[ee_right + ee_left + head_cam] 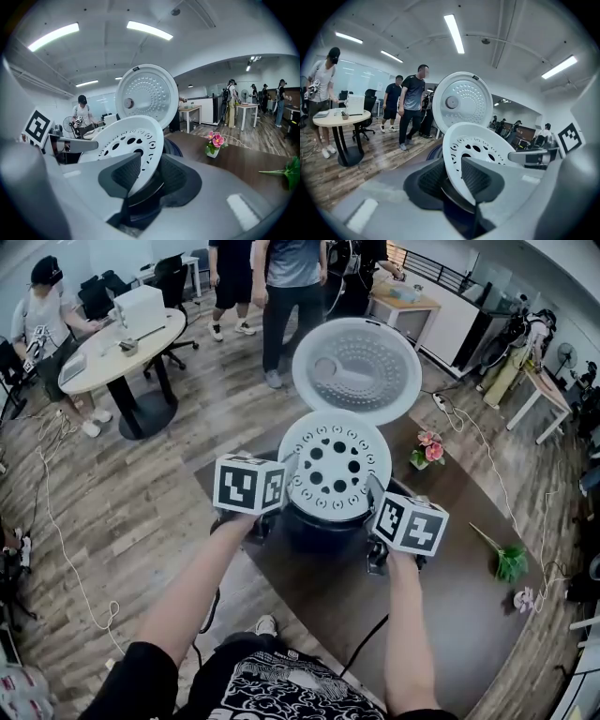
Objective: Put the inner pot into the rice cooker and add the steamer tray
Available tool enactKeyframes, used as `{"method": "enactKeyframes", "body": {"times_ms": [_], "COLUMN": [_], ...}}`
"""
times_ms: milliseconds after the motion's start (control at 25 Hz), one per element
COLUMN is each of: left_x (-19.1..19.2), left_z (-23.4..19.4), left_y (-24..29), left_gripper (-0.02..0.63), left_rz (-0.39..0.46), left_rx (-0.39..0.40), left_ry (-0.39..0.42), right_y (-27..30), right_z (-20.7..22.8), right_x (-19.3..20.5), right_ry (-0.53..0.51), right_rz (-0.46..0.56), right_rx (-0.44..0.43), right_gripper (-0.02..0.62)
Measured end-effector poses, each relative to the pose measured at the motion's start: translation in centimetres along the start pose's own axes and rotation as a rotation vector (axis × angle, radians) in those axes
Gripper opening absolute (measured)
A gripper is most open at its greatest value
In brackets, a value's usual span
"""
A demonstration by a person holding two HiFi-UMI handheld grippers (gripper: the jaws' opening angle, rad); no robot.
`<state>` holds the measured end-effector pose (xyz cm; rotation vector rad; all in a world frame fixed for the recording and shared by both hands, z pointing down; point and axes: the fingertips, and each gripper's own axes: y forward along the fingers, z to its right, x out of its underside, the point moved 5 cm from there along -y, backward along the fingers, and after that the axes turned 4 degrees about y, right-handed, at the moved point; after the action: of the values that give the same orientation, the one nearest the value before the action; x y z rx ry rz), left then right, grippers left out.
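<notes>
Head view, with the two gripper views. The white steamer tray [336,465] (a round dish pierced with rings of holes) lies over the mouth of the dark rice cooker [323,526]. Whether it is fully seated cannot be told. The left gripper [284,487] is clamped on the tray's left rim and the right gripper [377,495] on its right rim. In the left gripper view [452,176] and the right gripper view [143,176], the rim passes between the ribbed pads, which press it from both faces. The tray hides the cooker's inside, so the inner pot cannot be made out.

Print: each marker cube, left [249,484] and right [411,524], bears black-and-white square patterns. The white design on the person's black T-shirt [277,688] is too small to read.

Edges and room: the cooker's lid [357,368] stands open on the far side, just beyond the tray's far rim. The cooker sits toward the left part of the brown table [450,606], near its near-left edge. Bare tabletop extends to the right and near right. A small pot of pink flowers [427,450] stands to the far right of the cooker, apart from it. A green sprig [506,561] lies near the right edge. On the wooden floor at far left stands a round table [112,352], and people stand beyond the lid.
</notes>
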<state>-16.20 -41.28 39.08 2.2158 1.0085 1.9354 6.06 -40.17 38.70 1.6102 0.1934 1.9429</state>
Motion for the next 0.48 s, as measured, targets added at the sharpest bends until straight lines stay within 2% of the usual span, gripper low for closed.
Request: {"method": "enactKeyframes", "body": {"times_ms": [320, 480], "left_x": [0.39, 0.82], "left_z": [-0.60, -0.37], "left_y": [0.33, 0.58], "left_gripper": [0.121, 0.123], "left_rz": [-0.031, -0.031], "left_rx": [-0.037, -0.037], "left_ry": [0.084, 0.077], "right_y": [0.71, 0.65], "right_z": [-0.29, 0.10], "right_x": [0.25, 0.38], "right_ry": [-0.048, -0.038], "right_rz": [-0.008, -0.001], "right_rx": [0.044, 0.038], "right_gripper": [0.149, 0.147]}}
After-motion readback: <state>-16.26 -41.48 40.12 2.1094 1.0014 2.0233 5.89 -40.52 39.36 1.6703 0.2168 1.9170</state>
